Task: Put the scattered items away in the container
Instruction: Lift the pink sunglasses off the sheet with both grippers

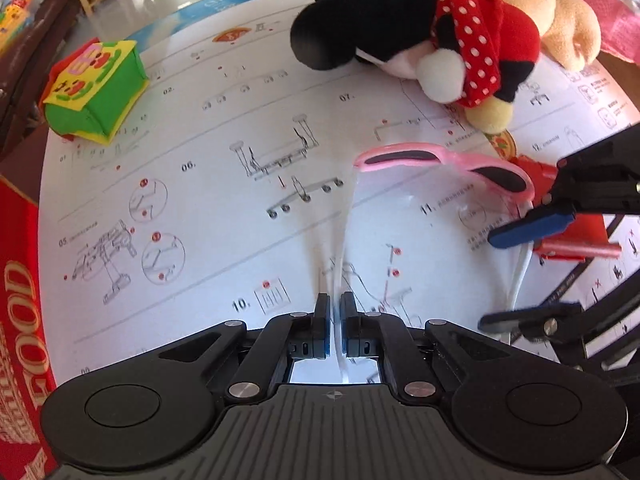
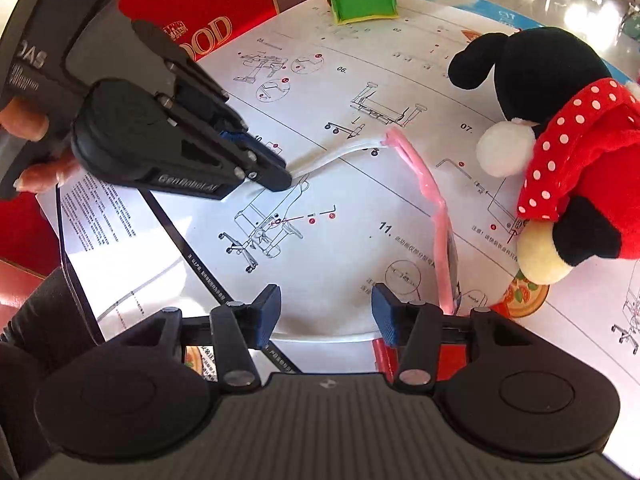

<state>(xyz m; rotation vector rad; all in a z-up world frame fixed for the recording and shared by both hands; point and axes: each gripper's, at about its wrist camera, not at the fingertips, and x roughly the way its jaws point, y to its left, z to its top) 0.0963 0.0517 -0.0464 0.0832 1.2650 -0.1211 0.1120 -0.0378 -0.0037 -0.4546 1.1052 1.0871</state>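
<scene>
Pink frame: the sunglasses (image 1: pixel 448 166) lie on the paper-covered counter (image 1: pixel 200 200), dark lenses facing up in the left wrist view, between the two tools and just in front of the plush mouse (image 1: pixel 420 40).
Long axis: the frame runs across the left tool's line of sight; one white temple arm (image 1: pixel 345 248) runs back from the frame's left end straight into it.
Left hand-held gripper (image 1: pixel 335 312): clenched on the tip of that white temple arm, pointing steeply down.
Right hand-held gripper (image 2: pixel 325 316): released, jaws apart, nothing between the pads; the frame's other end sits just beyond its right finger (image 2: pixel 385 318).
Nearer hand: the left already has hold; the right is beside the frame without gripping.
Container: likely the red box (image 1: pixel 20 280), at the left tool's left edge.
Coming move, as I judge it: carry the glasses leftward, away from the right tool.
Risk: a one-temple hold may let the frame swing.
</scene>
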